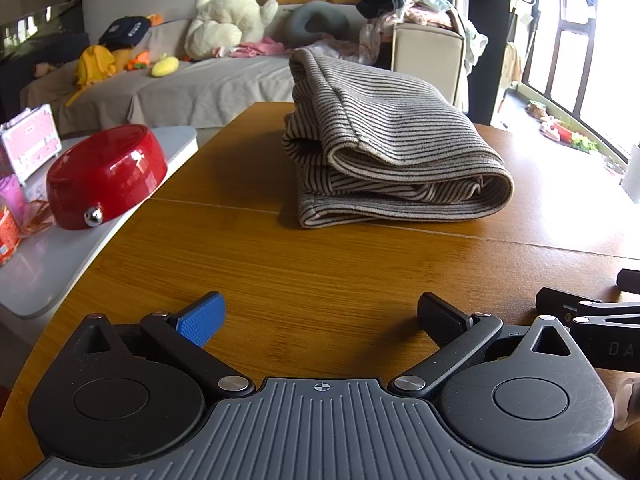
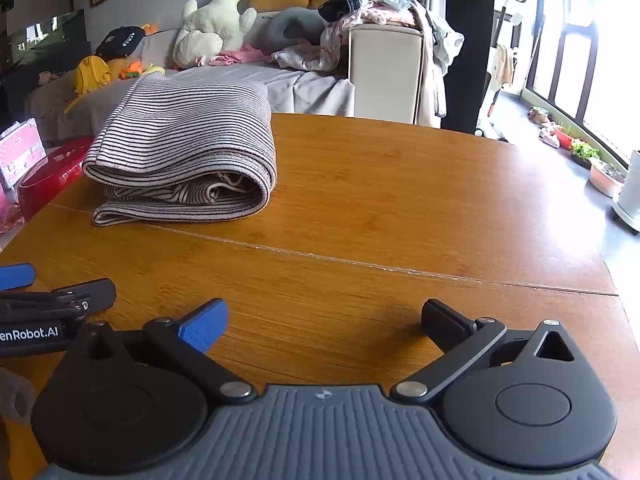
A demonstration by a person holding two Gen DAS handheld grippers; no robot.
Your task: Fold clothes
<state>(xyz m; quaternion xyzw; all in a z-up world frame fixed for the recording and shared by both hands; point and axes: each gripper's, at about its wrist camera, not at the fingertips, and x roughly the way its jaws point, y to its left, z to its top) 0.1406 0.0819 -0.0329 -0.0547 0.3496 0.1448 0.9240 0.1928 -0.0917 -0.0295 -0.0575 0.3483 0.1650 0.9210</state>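
Left wrist view: left gripper [image 1: 320,316] low over the table [image 1: 280,272], jaws spread wide, nothing between them. Blue pad [image 1: 202,318] on one finger, black pad [image 1: 440,316] on the other. Folded striped garment [image 1: 384,148] lying on the table well ahead of the fingertips, slightly toward the black-pad side, several layers stacked with the rolled fold facing the camera. Red bowl [image 1: 106,174] upside down on a white side table [image 1: 48,264], off beyond the blue-pad finger. Part of the right gripper [image 1: 592,312] at the edge past the black-pad finger.

Right wrist view: right gripper [image 2: 324,322] also low over the table [image 2: 400,208], jaws wide apart, holding nothing. Garment [image 2: 184,148] well ahead and off to the blue-pad [image 2: 204,324] side, apart from both fingers. Left gripper [image 2: 56,300] just beside the blue-pad finger, at the frame edge, its own blue pad showing. Sofa [image 2: 224,84] with plush toys behind the table.
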